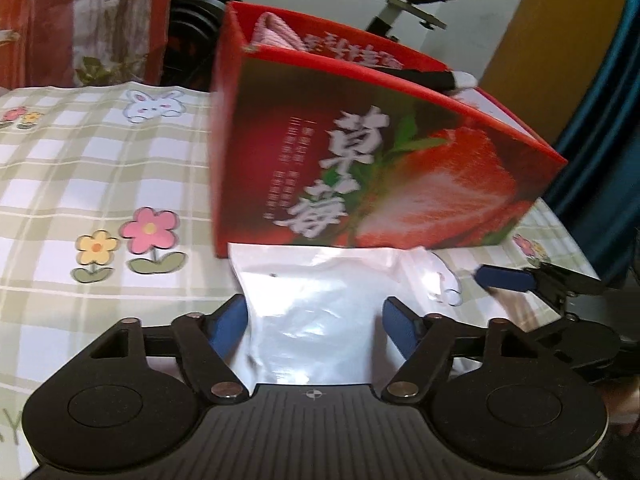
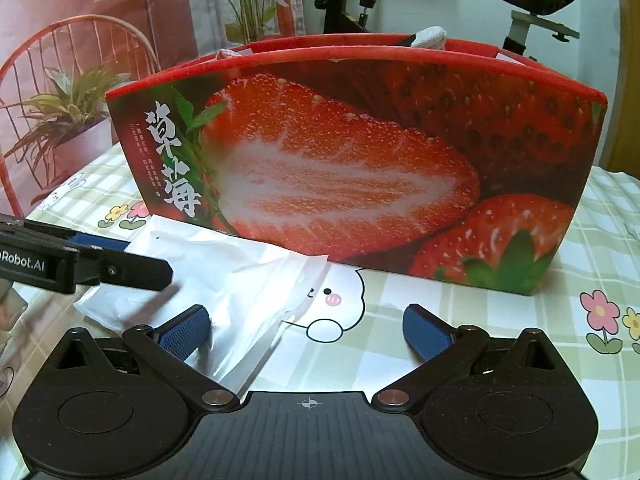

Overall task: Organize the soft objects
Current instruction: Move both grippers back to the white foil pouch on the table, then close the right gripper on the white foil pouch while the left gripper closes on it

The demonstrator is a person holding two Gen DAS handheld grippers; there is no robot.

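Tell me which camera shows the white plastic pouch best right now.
The left wrist view: the white plastic pouch lies centred between the left tool's fingers, before the strawberry box. The right wrist view shows it off to the left, partly hidden.

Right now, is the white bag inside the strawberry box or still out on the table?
Out. The white bag lies on the tablecloth in front of the strawberry box.

A lived-in home room: a checked tablecloth [image 2: 440, 300] with cartoon rabbits and flowers covers the table, an exercise bike [image 2: 532, 4] stands at one o'clock, and potted plants [image 2: 68, 108] sit at ten o'clock.
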